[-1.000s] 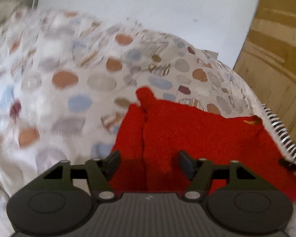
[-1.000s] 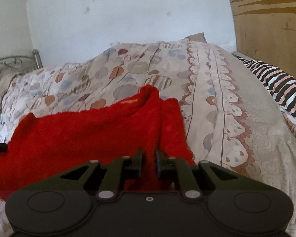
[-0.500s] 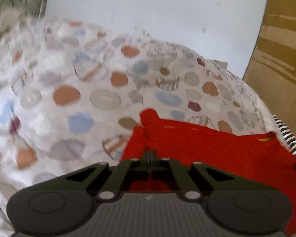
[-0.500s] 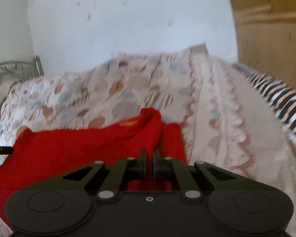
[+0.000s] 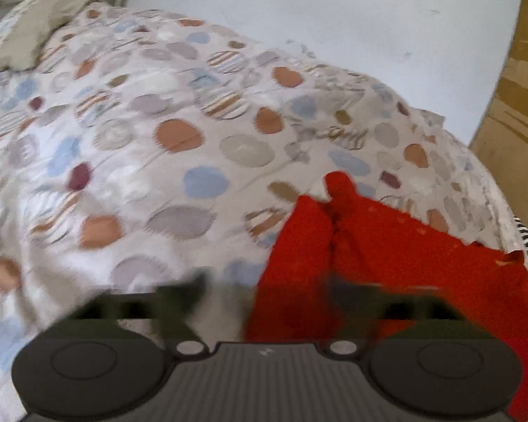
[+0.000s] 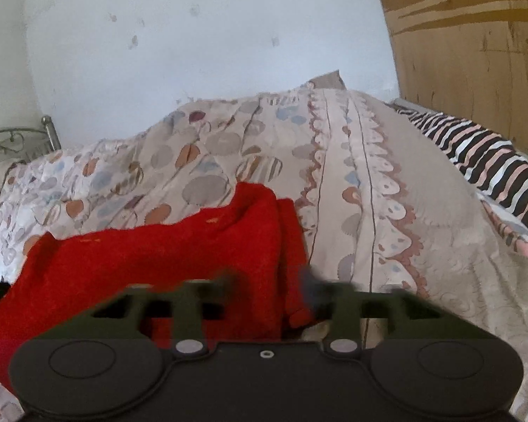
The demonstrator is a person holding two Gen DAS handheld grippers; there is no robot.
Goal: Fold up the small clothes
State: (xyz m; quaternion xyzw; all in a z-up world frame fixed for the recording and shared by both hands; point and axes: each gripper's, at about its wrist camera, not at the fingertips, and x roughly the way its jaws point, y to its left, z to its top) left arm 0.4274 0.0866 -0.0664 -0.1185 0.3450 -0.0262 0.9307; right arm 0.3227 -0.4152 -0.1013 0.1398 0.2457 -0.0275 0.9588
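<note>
The left gripper (image 5: 264, 292) has just been opening and its jaws now stand wide, the two fingers blurred; the left edge of the red garment (image 5: 387, 246) lies between them, but neither finger presses on it. Its left finger (image 5: 190, 292) sits over the patterned bedspread (image 5: 158, 140), its right finger over the red cloth. The right gripper (image 6: 269, 288) has likewise just been opening and stands fairly wide, also blurred, with the right edge of the garment (image 6: 158, 256) between its fingers and released, lying slack. The right finger (image 6: 313, 292) of that gripper is just beside the hem, over the bedspread (image 6: 369, 193); whether it touches the cloth cannot be told. The garment lies spread on the bed, near both grippers, with a raised fold standing up along each side edge. A striped black, white and pink cloth (image 6: 492, 168) lies at the right edge of the bed, well apart from the garment, below a wooden panel (image 6: 475, 52).
</note>
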